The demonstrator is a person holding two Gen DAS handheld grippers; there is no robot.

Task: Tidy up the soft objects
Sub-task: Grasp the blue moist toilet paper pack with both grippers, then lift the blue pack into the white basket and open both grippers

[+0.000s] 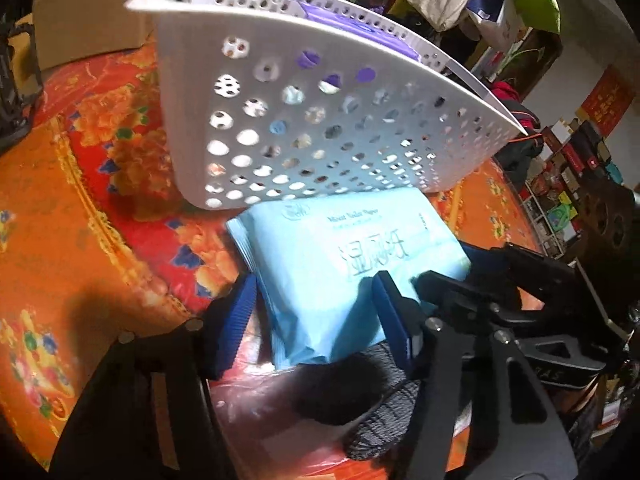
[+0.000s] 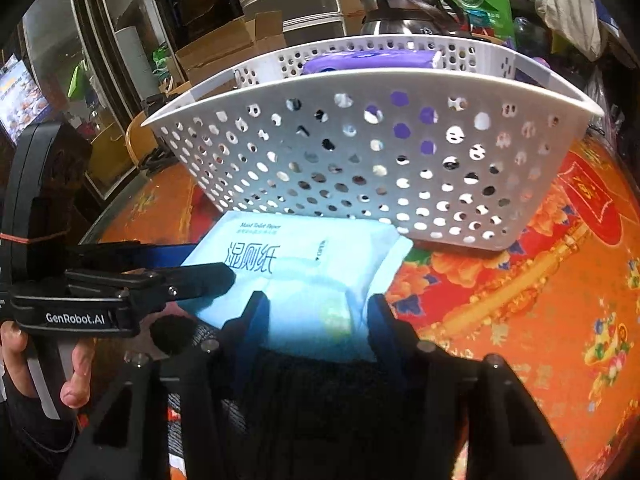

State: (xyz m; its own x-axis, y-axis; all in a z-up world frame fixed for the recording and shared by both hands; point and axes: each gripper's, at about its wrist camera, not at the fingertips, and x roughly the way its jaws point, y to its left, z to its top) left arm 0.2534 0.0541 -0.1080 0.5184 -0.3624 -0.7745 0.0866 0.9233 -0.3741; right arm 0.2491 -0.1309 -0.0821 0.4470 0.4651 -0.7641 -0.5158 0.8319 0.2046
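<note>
Both tools gripped the blue wipes pack (image 1: 344,276), the left tool (image 1: 316,320) and right tool (image 2: 316,320) each pinching a near end, probably to keep the soft pack level. It lay on the worktop (image 1: 100,200), touching the basket (image 1: 320,120).

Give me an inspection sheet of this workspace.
Surface: orange and red floral tablecloth.
Job's things: light blue wet-wipe pack lying before white perforated basket; purple pack inside it.
Clutter: dark knitted item beneath the wipe pack.
Grippers: left hand-held gripper and right hand-held gripper each straddle the wipe pack; contact unclear.
Cables: nothing seen.
Surroundings: cardboard box, metal kettle, crowded shelves.
</note>
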